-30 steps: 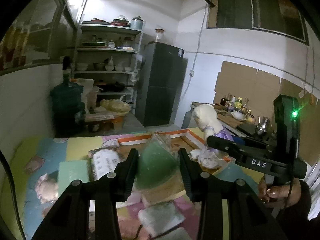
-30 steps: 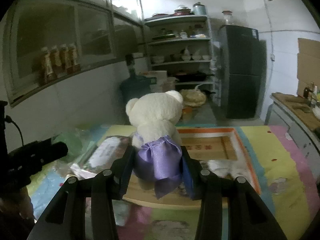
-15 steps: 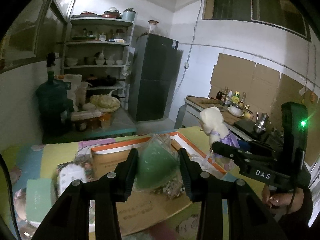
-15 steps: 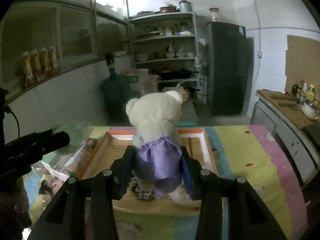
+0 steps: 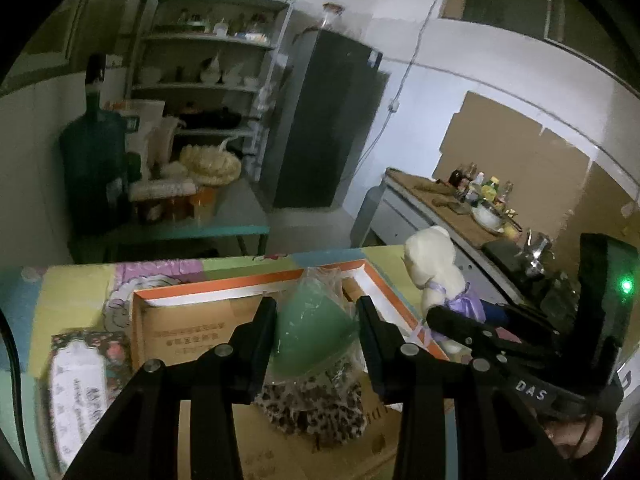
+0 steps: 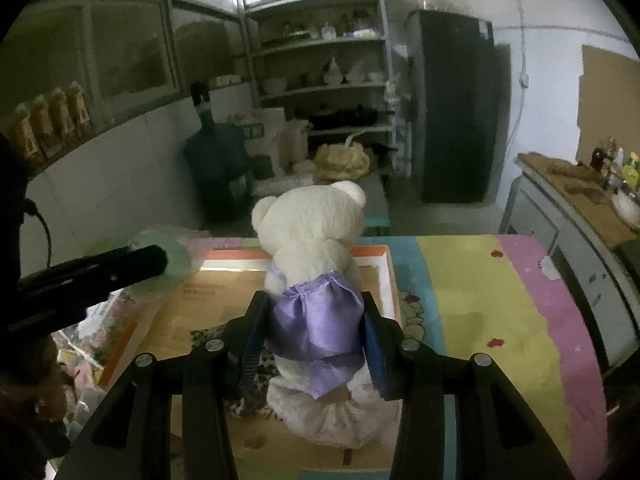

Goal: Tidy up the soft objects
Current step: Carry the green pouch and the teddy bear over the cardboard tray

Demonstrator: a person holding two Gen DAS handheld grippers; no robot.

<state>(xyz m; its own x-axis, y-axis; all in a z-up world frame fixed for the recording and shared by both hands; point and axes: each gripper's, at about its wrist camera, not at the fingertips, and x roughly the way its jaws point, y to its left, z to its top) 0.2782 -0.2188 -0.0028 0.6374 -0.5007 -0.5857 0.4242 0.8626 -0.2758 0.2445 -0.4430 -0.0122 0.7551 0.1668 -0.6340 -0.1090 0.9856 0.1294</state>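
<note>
Left wrist view: to the left of the left gripper (image 5: 316, 322) a flat packet with a floral border (image 5: 82, 376) lies on the patchwork mat (image 5: 70, 292), touching the left edge of the cardboard box (image 5: 192, 320), a shallow box with an orange and white rim. The gripper's jaws are partly closed and clamp a clear plastic bag holding a green soft item (image 5: 314, 330), which sits squarely between the fingers and hangs above the box floor. Just below it, under the fingers, a leopard-print cloth (image 5: 316, 402) lies in the box. To the right of this gripper the right gripper (image 5: 452, 322) reaches in from the side, carrying the white teddy bear (image 5: 430, 258) over the box's right rim; a hand (image 5: 576, 436) shows at its handle, where a green light glows.

Right wrist view: to the left of the right gripper (image 6: 316, 330) the left gripper's black finger (image 6: 96, 276) crosses the picture, the green bagged item (image 6: 176, 254) at its tip, over the box's left part. The right gripper's jaws, also partly closed, press on the teddy bear (image 6: 314, 236) at its waist, over the purple satin bow (image 6: 318, 324); the bear is upright, facing away, its bottom low over the cardboard box (image 6: 216, 300), whether touching I cannot tell. To the right of the gripper lies bare patchwork mat (image 6: 480, 300).
</note>
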